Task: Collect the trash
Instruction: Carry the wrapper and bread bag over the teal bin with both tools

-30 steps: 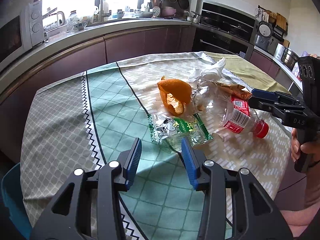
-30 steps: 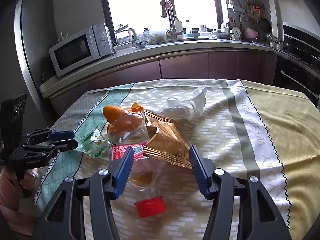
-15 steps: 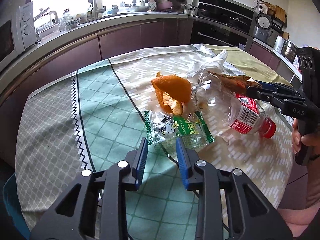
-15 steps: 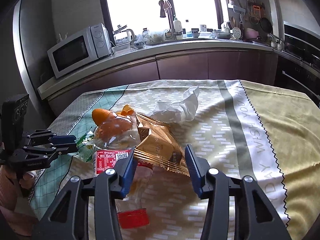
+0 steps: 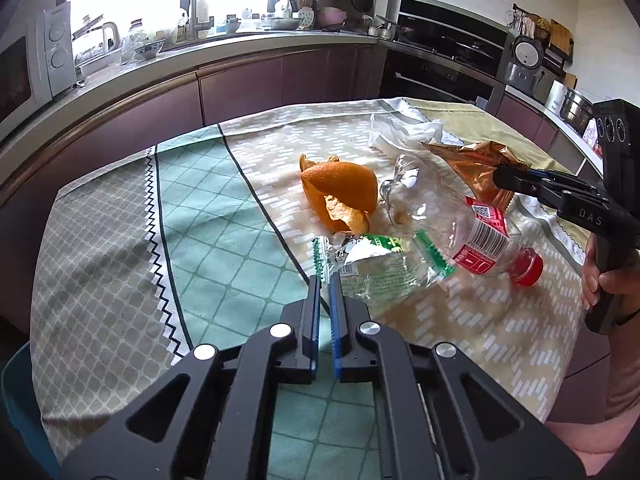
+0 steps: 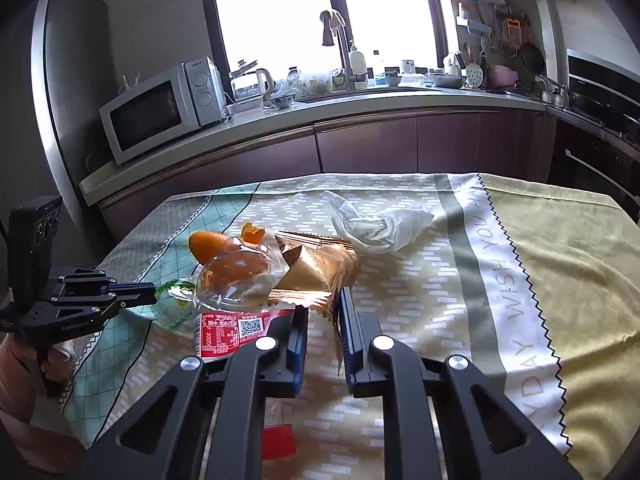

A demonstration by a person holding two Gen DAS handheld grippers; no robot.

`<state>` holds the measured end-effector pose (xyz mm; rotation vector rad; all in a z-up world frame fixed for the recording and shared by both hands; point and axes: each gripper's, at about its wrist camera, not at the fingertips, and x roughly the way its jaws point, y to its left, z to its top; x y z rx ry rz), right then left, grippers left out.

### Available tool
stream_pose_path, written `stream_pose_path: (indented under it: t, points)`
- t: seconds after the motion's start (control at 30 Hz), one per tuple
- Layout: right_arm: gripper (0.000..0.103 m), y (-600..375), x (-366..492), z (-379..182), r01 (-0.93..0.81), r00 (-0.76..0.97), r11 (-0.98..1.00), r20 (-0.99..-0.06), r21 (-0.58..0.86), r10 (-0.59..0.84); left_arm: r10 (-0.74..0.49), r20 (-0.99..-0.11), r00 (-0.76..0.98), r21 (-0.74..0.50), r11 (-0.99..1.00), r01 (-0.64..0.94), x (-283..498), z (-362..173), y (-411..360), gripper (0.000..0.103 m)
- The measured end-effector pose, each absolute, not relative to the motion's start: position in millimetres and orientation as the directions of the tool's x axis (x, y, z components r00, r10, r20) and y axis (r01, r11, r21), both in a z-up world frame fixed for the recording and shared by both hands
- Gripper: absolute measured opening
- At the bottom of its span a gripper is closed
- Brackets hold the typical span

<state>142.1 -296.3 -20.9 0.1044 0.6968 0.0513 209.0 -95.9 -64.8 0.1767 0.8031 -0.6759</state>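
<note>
Trash pile at table centre: green-edged clear wrapper (image 5: 376, 264), its near corner pinched in the fully closed left gripper (image 5: 325, 280). At the wrapper's 12 o'clock, orange peel (image 5: 340, 196); at 3 o'clock, a crushed plastic bottle (image 5: 452, 216) with red cap. Gold snack bag (image 6: 316, 272), its near edge between the closing jaws of the right gripper (image 6: 323, 304). White tissue (image 6: 380, 224) at the bag's 1 o'clock. Patterned tablecloth (image 6: 540, 264) beneath.
</note>
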Motion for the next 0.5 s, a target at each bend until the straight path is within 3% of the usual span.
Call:
stream_pose_path:
  t: [0.5]
  points:
    - [0.013,-263,128,19,-0.137,0.813,0.977,-0.545,0.165,0.206,-0.503,-0.632,0.589,-0.147,0.825,0.546,184,-26,-33,0.005]
